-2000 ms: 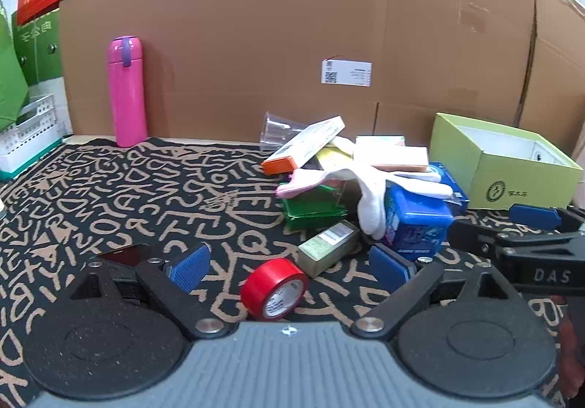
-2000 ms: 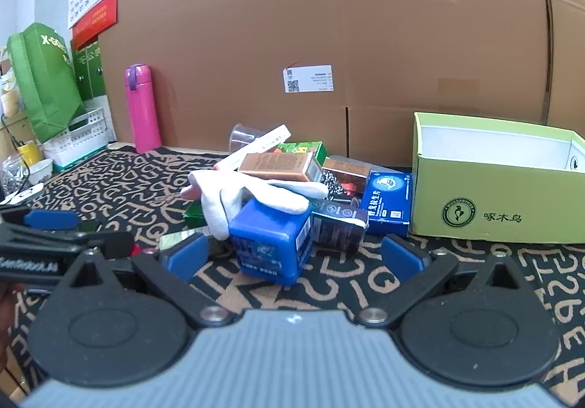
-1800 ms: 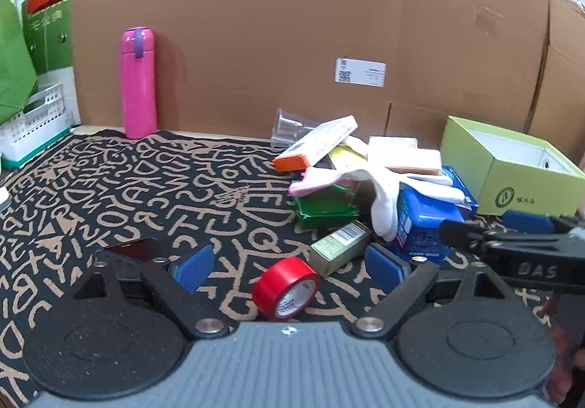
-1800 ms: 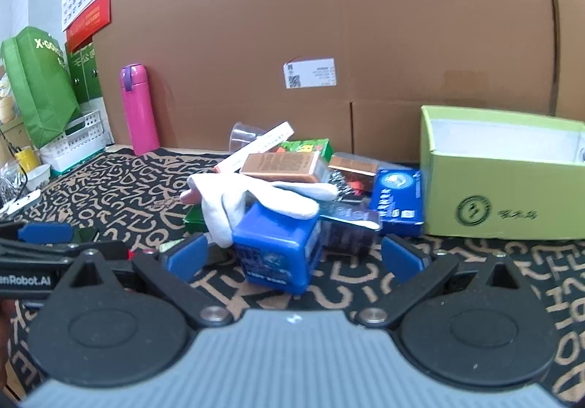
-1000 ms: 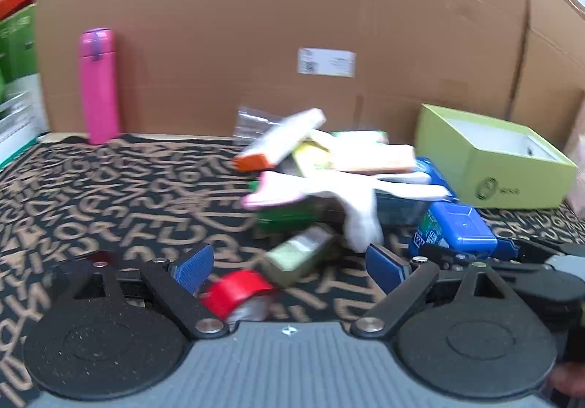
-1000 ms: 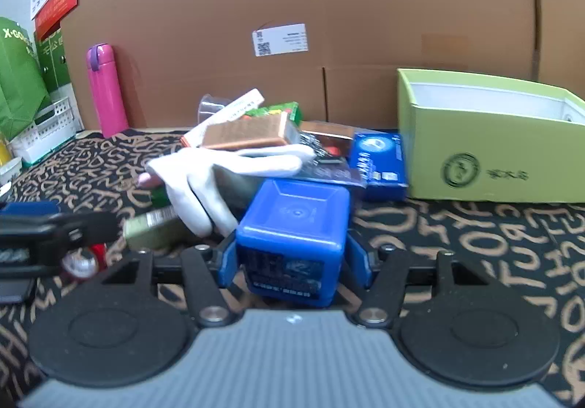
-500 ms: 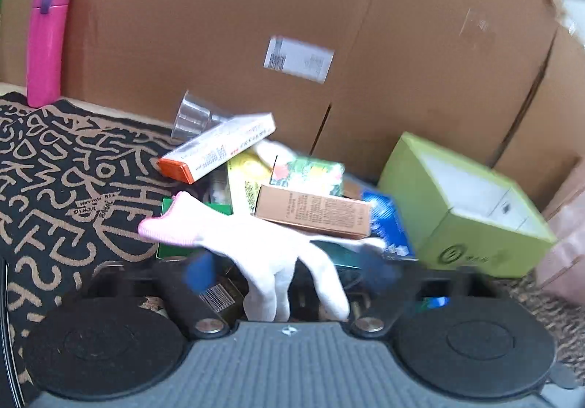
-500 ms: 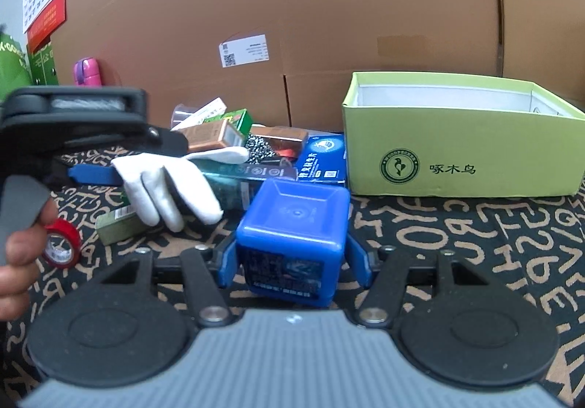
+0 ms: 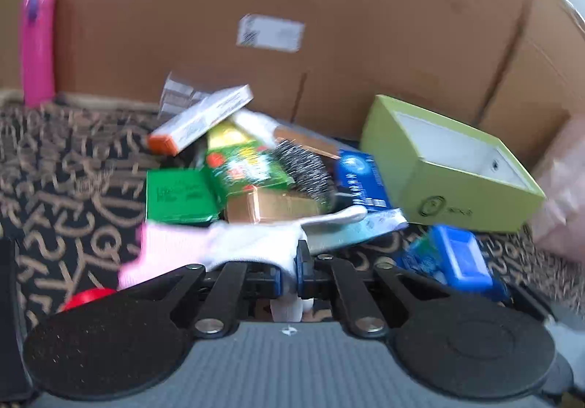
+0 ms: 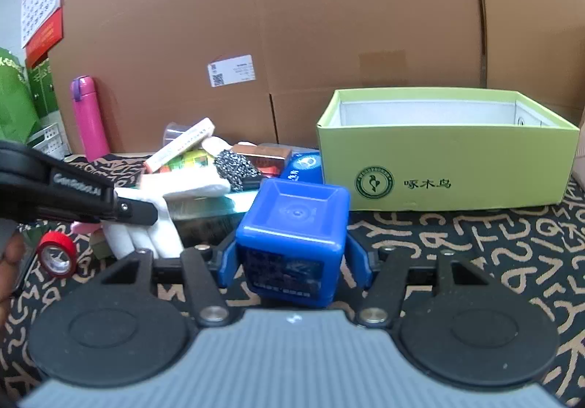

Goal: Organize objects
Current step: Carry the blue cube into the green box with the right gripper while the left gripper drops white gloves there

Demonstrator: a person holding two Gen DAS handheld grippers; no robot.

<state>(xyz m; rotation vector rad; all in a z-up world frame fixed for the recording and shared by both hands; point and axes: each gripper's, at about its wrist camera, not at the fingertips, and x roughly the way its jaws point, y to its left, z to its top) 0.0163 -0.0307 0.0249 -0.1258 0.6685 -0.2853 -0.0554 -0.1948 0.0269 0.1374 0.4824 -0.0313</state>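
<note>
- The left gripper (image 9: 289, 270) has just snapped together, and now it pinches the white glove (image 9: 234, 243) between its pads
- A moment ago those jaws were wide, with only the red tape (image 10: 56, 254) in front of them, so the left hand has swung over from the tape to the pile (image 9: 256, 166)
- The glove lies on the near edge of the pile, on the side far from the green box (image 10: 446, 152), and some of it hangs down past the pads
- The tape sits on the mat (image 10: 493, 243), even farther from the green box than the glove
- The right gripper (image 10: 292, 261) squeezes the blue tub (image 10: 292, 225) from both sides, its jaws about half way in
- Two seconds back the tub sat in the pile under the glove; now it is out, held just in front of the green box, near its left corner
- So both hands now hold something, and I think the next step is to drop them into the green box, which looks empty as far as I can see
- The tub is closer, so it can go in first
- The glove is soft and floppy, and it touches a flat pack (image 9: 358, 228) in the pile, so pulling it may drag other things along
</note>
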